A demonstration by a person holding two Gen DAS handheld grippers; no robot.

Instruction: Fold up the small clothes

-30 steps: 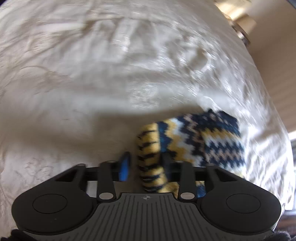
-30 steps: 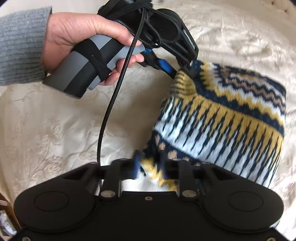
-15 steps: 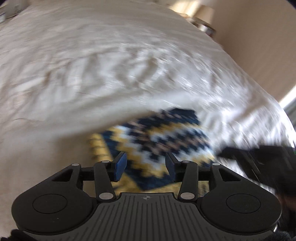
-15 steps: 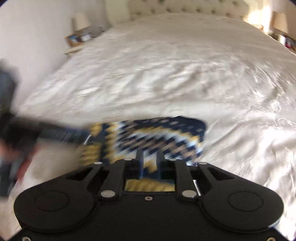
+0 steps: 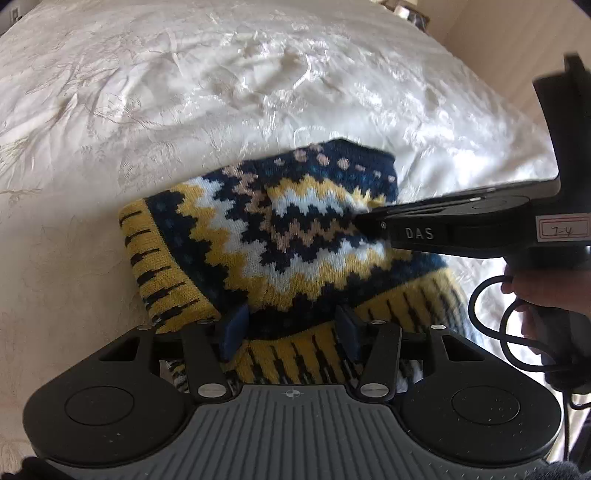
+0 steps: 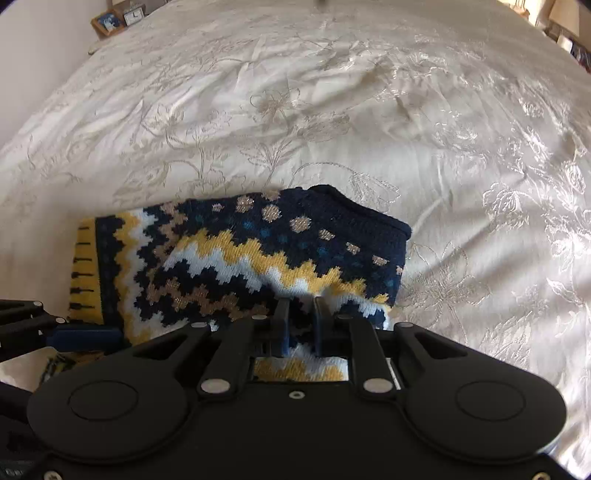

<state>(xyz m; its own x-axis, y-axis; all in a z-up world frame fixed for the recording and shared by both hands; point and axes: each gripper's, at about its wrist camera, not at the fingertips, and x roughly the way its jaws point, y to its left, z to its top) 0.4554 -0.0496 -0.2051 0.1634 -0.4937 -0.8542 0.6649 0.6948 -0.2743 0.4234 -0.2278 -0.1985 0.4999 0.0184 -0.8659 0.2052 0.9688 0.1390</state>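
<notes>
Left tongs (image 5: 290,328): blue pads set well apart, straddling the near edge of the folded knit sweater (image 5: 280,240) without gripping it. Right tongs (image 6: 298,325): fingers drawn close together and clamped on the sweater's near right edge, with a thin layer of knit between them; in the left wrist view the same right tongs (image 5: 364,216) reach in from the right and rest on the upper layer. The sweater, patterned in navy, yellow, white and tan zigzags with yellow ribbed cuffs, lies on the cream embroidered bedspread (image 6: 332,110), doubled over so that one layer covers another. A nightstand (image 6: 114,18) stands beyond the bed's far left corner. Step in hand, by judgement: a fold has been laid over and is being set down, one side released and the other not yet. The next move probably calls for the right tongs to part and lift clear without dragging the top layer, then for both to square the edges.
</notes>
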